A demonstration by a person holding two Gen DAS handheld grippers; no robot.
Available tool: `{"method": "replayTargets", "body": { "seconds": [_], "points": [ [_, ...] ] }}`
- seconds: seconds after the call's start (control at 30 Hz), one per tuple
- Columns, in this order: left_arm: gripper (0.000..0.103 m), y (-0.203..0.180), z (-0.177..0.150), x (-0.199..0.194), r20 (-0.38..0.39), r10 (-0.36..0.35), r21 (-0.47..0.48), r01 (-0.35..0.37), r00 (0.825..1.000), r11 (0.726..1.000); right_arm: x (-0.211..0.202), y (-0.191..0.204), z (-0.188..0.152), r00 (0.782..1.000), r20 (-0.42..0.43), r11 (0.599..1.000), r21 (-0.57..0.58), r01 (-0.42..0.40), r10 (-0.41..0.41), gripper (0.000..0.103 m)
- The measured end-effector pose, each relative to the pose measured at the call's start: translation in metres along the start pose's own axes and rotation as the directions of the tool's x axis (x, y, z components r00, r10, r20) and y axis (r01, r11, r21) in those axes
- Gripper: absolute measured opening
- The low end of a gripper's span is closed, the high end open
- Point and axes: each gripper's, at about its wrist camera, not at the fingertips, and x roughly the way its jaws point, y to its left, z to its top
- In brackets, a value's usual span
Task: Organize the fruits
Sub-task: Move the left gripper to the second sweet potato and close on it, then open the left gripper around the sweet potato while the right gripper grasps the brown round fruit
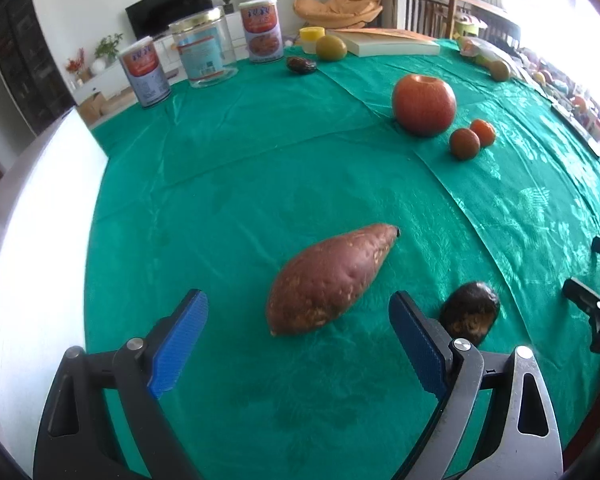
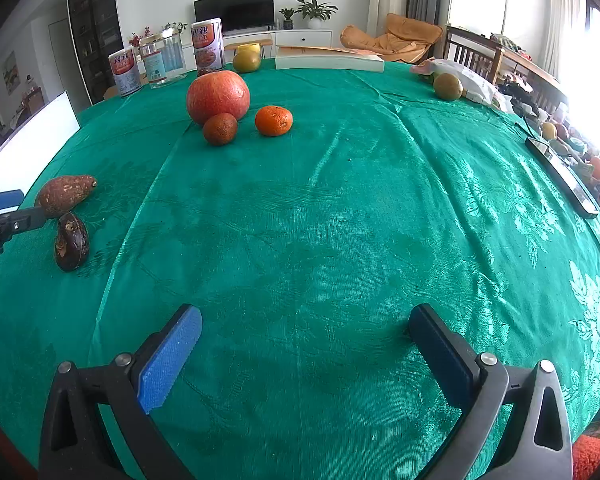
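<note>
A reddish-brown sweet potato (image 1: 332, 280) lies on the green tablecloth (image 1: 220, 184), just ahead of my left gripper (image 1: 298, 298). That gripper is open, its blue pads (image 1: 180, 344) clear of the potato. A dark avocado (image 1: 470, 312) sits right behind its right finger. Farther off are a red apple (image 1: 424, 104) and two small oranges (image 1: 465, 143). My right gripper (image 2: 306, 314) is open over bare cloth and holds nothing. From there the apple (image 2: 218, 96), oranges (image 2: 274, 121), sweet potato (image 2: 66, 194), avocado (image 2: 72, 246) and left gripper (image 2: 8, 210) are at the left.
Two cans (image 1: 260, 32), a glass jar (image 1: 202, 54), a book (image 1: 392, 44), a green fruit (image 1: 331, 48) and a dark date (image 1: 301, 65) line the far edge. A white board (image 2: 32, 144) flanks the table's left. A bag with fruit (image 2: 460, 80) and a dark flat bar (image 2: 564, 176) lie at the right.
</note>
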Motion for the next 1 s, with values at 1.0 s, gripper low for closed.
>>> {"method": "replayTargets", "body": {
  "seconds": [1.0],
  "points": [
    [0.082,0.045,-0.082,-0.016,0.053,0.119,-0.34,-0.094,0.992,0.936,-0.013,-0.066,0.041,0.989,0.064,0.972,0.187,-0.143,0.133,0.103]
  ]
}}
